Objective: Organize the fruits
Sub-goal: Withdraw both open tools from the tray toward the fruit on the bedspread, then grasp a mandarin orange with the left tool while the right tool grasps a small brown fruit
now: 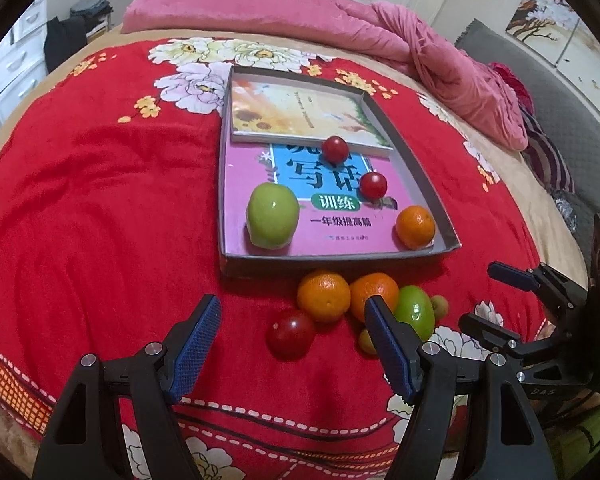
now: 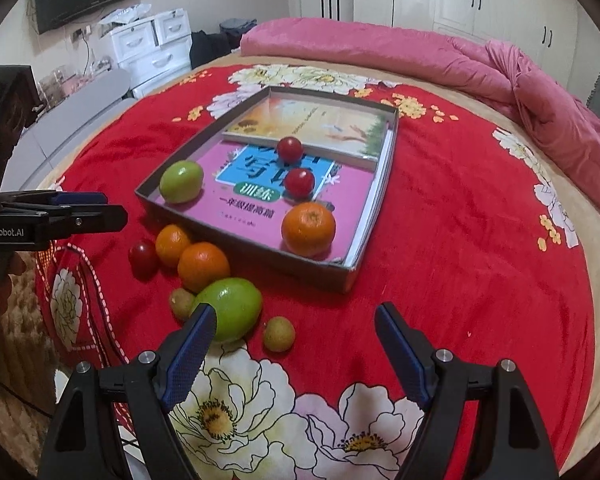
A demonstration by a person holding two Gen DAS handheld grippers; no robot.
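On the red floral blanket, a shallow grey cardboard tray lies flat, long axis running away from both cameras toward the pink quilt. Tray floor lined with two books: pink-and-blue one at the near end, pale sunflower-cover one at the far end. Inside the tray: green apple in the near left corner, orange in the near right corner, two small red fruits in line along the tray's middle. Just outside the tray's near wall, a loose cluster: two oranges touching side by side, a dark red fruit nearer the left gripper, a glossy green oval fruit with its long axis roughly parallel to the near wall, and two small brownish-green fruits beside it. Left gripper: jaws apart, nothing held, poised over the red fruit. Right gripper: jaws apart, empty, over the blanket nearer than the tray, its left finger overlapping the green oval fruit in view.
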